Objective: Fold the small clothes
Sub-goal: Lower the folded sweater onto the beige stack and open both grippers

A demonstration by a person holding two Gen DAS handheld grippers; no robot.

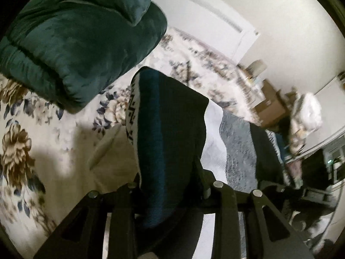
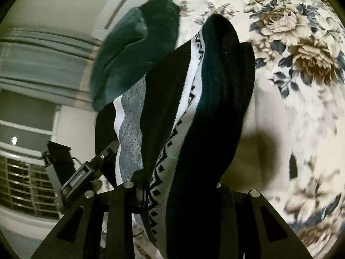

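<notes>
Right tool (image 2: 172, 185) clamped on dark patterned garment (image 2: 207, 112), floral bedspread (image 2: 301, 69) behind

Dim indoor light, strong fisheye warp, heavy motion blur toward the edges.

Both views sit in a dark round vignette, straight lines bowing near the rim. The floral bedspread (image 1: 25, 146) smears at the frame edges and carries soft dark shadows. The garment (image 2: 207, 112) goes nearly black, its folds lost. The far clutter (image 1: 301, 116) is blurred; a small lamp (image 2: 14, 140) glows faintly.
</notes>
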